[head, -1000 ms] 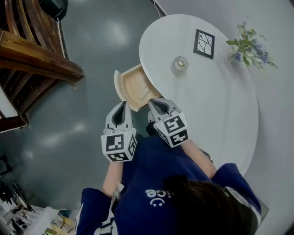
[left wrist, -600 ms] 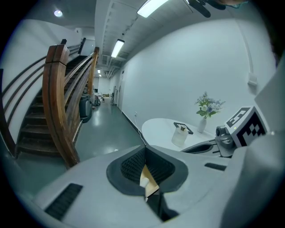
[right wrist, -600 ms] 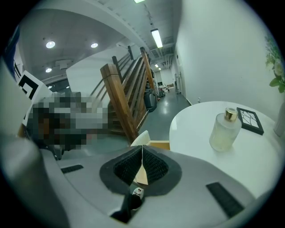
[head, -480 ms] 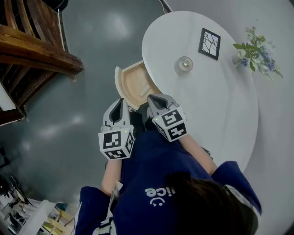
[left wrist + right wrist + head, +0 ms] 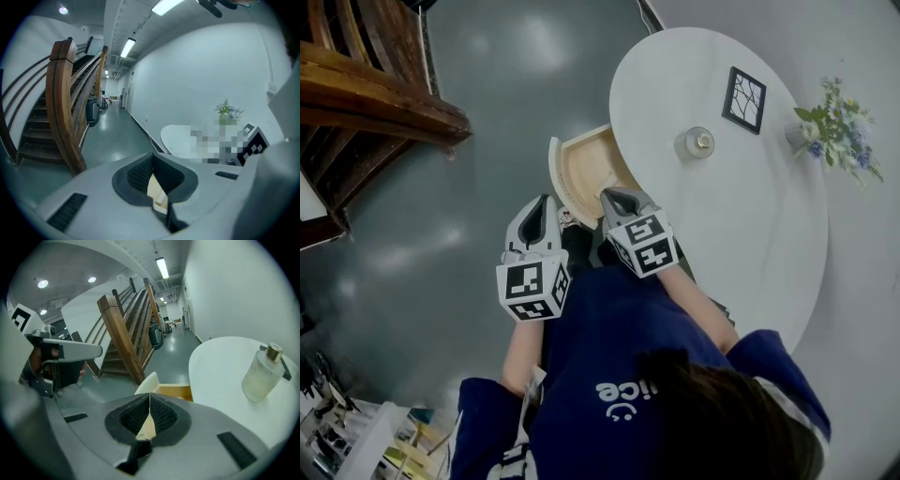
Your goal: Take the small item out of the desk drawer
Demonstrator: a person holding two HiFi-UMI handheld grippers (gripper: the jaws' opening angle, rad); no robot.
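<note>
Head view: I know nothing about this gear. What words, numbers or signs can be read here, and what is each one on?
"ice": white letters on the person's navy shirt; anything before them is lost in a fold.
Left cube and right cube: black-and-white square patterns only, no words.
Framed picture: a branching line drawing, no text.
Bottle: any label is too small to read.

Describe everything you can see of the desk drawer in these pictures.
The drawer stands pulled open from under the white oval table. Its inside looks like pale bare wood, a shallow tray; its front is a curved cream panel. The right gripper hangs shut over its near corner; whether they touch cannot be told. What lies inside cannot be made out.
</note>
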